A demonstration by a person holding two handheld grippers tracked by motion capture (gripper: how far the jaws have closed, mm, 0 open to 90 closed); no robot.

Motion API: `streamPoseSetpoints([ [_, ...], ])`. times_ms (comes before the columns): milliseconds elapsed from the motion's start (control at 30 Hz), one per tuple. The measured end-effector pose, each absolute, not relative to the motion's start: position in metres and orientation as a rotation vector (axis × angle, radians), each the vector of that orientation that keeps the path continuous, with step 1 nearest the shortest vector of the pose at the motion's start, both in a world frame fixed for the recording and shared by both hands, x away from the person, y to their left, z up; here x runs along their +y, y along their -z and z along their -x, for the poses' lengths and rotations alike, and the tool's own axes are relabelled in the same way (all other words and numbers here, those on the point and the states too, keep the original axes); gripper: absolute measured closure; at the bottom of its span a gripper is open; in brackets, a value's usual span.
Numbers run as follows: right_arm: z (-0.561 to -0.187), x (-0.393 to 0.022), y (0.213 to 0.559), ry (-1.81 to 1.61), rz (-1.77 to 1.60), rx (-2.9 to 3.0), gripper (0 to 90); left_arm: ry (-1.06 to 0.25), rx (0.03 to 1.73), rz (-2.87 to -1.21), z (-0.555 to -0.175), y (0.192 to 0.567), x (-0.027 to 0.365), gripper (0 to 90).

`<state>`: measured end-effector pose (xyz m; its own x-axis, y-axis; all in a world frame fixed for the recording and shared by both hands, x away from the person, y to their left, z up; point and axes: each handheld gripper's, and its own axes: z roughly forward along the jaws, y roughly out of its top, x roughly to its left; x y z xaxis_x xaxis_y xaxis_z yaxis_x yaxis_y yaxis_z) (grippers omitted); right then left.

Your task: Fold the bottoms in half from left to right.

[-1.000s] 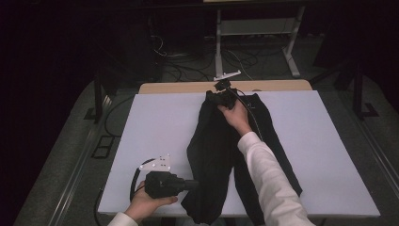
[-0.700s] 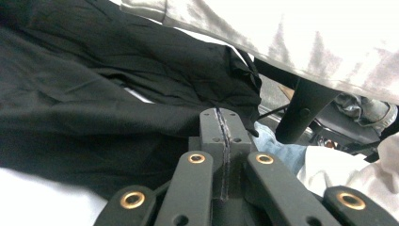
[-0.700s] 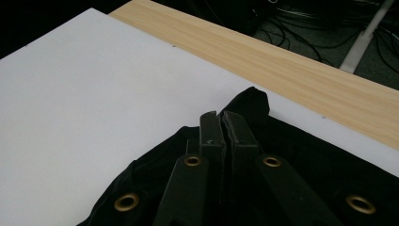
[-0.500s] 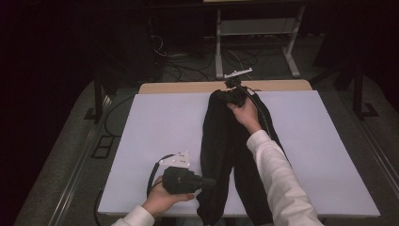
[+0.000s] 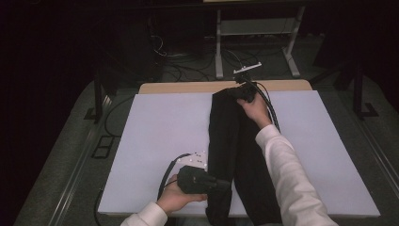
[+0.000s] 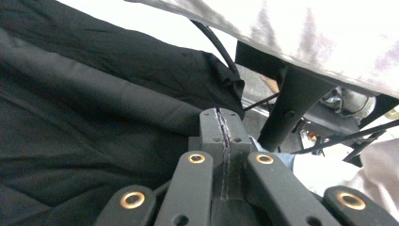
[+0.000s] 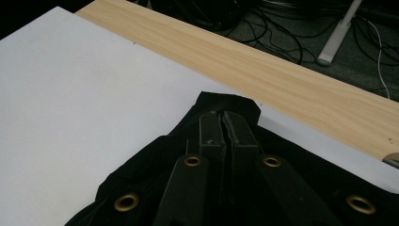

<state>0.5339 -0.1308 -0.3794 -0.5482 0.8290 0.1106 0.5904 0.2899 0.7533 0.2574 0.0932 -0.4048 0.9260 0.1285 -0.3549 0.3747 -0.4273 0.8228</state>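
The right hand-held gripper [image 5: 245,92] has carried the far end of the black garment [image 5: 235,155] farther toward the wooden back edge of the bench [image 5: 160,122]. The left hand-held gripper [image 5: 225,183] has drawn the near end rightward. The cloth, bunched and slanted before, now lies straighter and longer.

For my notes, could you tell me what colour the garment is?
Plain black garment, clearest in the high view.

Dark room; white-topped table [image 5: 155,132]; cables [image 5: 235,59] on grey floor [image 5: 56,155].
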Motion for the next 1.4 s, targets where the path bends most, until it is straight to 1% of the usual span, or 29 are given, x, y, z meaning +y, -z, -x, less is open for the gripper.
streamPoseSetpoints([
  [600, -0.536, -0.149, 0.372, -1.108, -1.277, 2.256, 86.0, 0.324, 0.309, -1.993, -0.261, 0.405, 0.053, 89.2],
  [1067, -0.537, -0.166, 0.380, -1.072, -1.280, 2.286, 85.9, 0.355, 0.278, -1.988, -0.263, 0.407, 0.022, 89.2],
  [1400, -0.543, -0.183, 0.385, -1.074, -1.301, 2.279, 85.9, 0.346, 0.285, -1.981, -0.264, 0.407, 0.005, 89.2],
])
